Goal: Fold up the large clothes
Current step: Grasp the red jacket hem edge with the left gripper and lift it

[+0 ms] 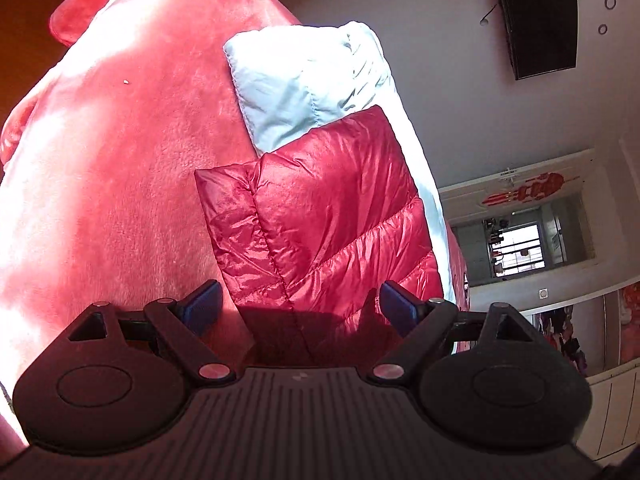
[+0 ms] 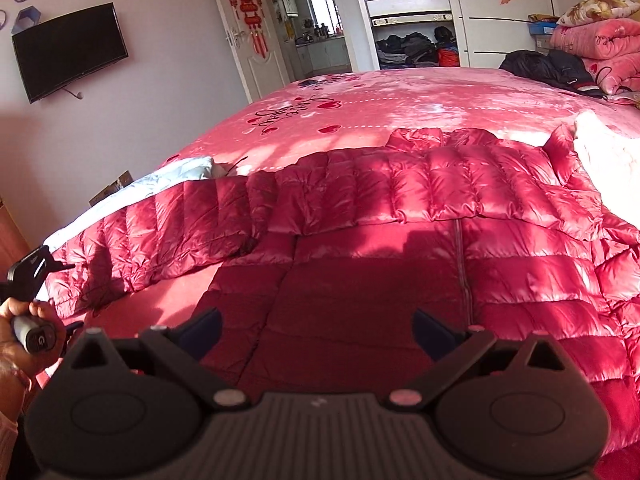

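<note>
A shiny red quilted down jacket (image 2: 400, 240) lies spread across the pink bed. Its zipper (image 2: 464, 276) runs toward me and one sleeve (image 2: 168, 232) stretches to the left. My right gripper (image 2: 318, 328) hovers open just above the jacket's lower front, with nothing between its blue pads. In the left wrist view the sleeve end (image 1: 320, 216) lies ahead. My left gripper (image 1: 300, 306) is open, its pads on either side of the cuff without closing on it. In the right wrist view the left gripper (image 2: 30, 270) shows at the far left, held by a hand (image 2: 32, 320).
A pink heart-print blanket (image 2: 380, 100) covers the bed. A pale blue cloth (image 1: 288, 88) lies under the sleeve near the bed's edge. Folded quilts (image 2: 596, 44) and dark clothes (image 2: 552, 68) are at the far right. A wall TV (image 2: 68, 52), a door and an open wardrobe (image 2: 412, 20) stand behind.
</note>
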`<state>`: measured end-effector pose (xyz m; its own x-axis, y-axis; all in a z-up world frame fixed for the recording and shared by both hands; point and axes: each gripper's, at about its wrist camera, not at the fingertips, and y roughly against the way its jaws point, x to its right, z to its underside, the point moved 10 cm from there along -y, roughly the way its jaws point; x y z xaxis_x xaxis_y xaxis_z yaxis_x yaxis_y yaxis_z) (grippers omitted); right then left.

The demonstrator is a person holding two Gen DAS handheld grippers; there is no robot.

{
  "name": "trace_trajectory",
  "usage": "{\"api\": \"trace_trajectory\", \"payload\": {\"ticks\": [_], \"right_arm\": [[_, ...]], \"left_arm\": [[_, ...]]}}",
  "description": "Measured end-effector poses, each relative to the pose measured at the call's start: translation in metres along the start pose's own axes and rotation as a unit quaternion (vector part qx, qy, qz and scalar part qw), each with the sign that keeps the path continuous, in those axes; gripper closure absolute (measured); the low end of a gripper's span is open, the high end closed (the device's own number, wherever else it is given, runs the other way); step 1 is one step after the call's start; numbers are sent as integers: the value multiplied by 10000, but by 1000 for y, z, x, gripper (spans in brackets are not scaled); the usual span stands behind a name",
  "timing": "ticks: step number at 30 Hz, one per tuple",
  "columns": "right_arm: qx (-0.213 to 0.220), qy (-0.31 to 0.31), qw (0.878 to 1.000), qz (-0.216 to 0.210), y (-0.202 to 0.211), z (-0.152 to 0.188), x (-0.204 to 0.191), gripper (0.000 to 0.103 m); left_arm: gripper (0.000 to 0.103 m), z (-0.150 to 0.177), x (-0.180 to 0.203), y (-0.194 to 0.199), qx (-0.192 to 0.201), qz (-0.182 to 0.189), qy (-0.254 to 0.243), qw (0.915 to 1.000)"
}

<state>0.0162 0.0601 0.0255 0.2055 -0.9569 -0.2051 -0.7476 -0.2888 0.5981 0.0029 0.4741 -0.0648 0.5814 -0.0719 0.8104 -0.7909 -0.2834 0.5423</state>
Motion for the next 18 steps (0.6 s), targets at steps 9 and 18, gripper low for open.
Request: {"api": "trace_trajectory", "payload": {"ticks": [9,18], "right_arm": [[161,564,9982,-97,2,-5,-22,1],[492,366,9980,-176,-5,-12,10,1]], "left_arm": [[60,-7,2,-16,-12,64,-27,10000],[96,-9,38,-6,359,243,-895,9950]]}}
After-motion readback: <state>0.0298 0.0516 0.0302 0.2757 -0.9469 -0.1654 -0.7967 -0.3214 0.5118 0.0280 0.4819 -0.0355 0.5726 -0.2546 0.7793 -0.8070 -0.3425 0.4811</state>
